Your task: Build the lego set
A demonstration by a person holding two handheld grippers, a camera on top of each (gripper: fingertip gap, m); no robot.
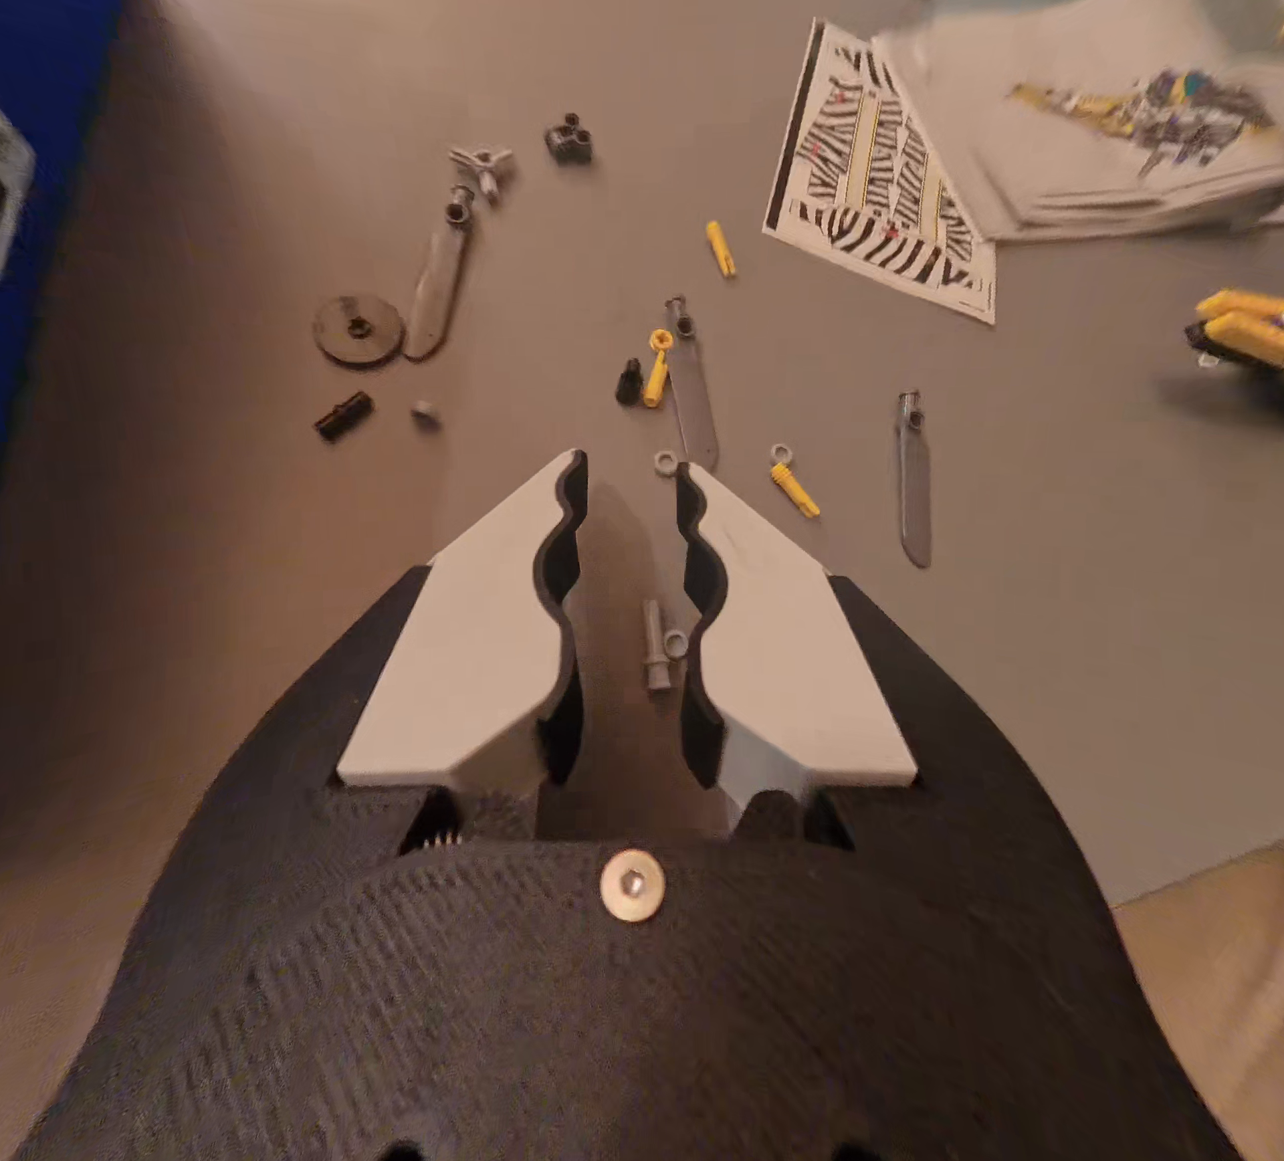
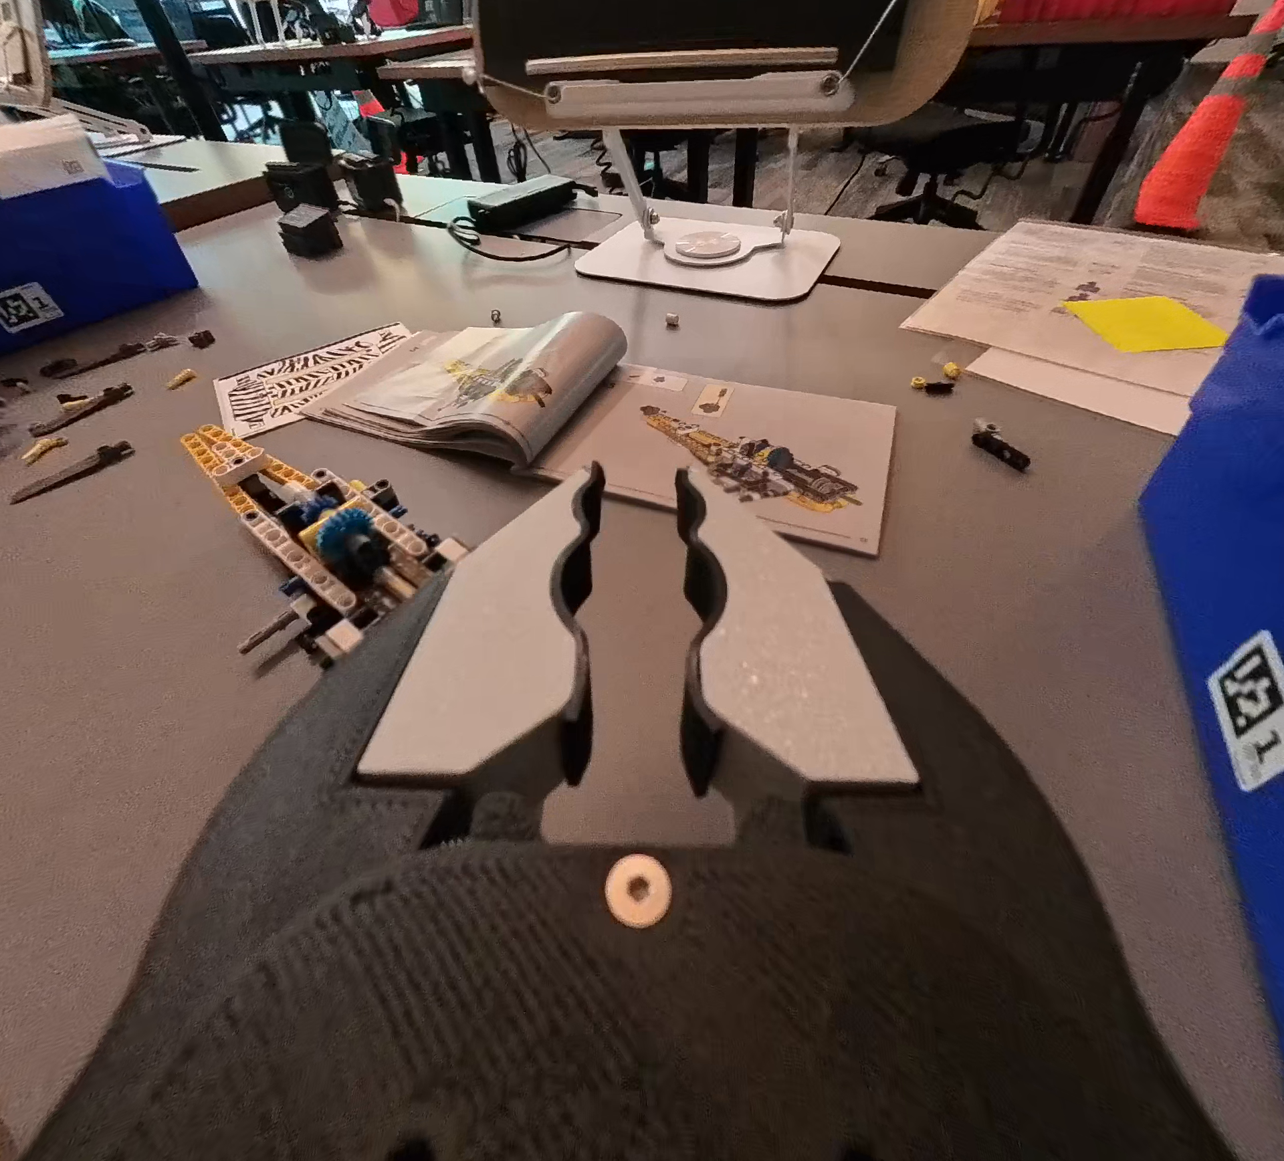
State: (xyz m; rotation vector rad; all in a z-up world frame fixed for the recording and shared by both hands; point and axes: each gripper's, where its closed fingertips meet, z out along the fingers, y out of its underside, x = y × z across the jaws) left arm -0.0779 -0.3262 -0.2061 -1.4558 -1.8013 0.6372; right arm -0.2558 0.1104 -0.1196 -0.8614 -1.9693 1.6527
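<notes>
My left gripper point(image 1: 632, 464) is open and empty, hovering over loose Lego parts on the grey table point(image 1: 278, 85). A grey pin point(image 1: 654, 645) lies between its fingers, below them. Ahead lie yellow pins point(image 1: 656, 369), grey blades point(image 1: 914, 478), a dark round disc point(image 1: 358, 330) and a black connector point(image 1: 570, 137). My right gripper point(image 2: 639, 474) is open and empty, low over the table. The part-built yellow, white and black model point(image 2: 326, 530) with a blue gear lies just left of it. The open instruction booklet point(image 2: 764, 454) lies just ahead.
A zebra-striped sticker sheet point(image 1: 882, 183) lies beside the booklet. Blue bins stand at the left point(image 2: 83, 245) and right point(image 2: 1223, 572). A monitor on a white stand point(image 2: 702, 255) is at the back, with loose papers and a yellow sheet point(image 2: 1139, 321) at right. The gap from one gripper's tips to the other's is roughly 50 cm. The right gripper is farther from the dark round disc point(image 1: 358, 330), some 55 cm, than the left, some 7 cm. My right tips are about 50 cm from the black connector point(image 1: 570, 137), my left tips only 12 cm.
</notes>
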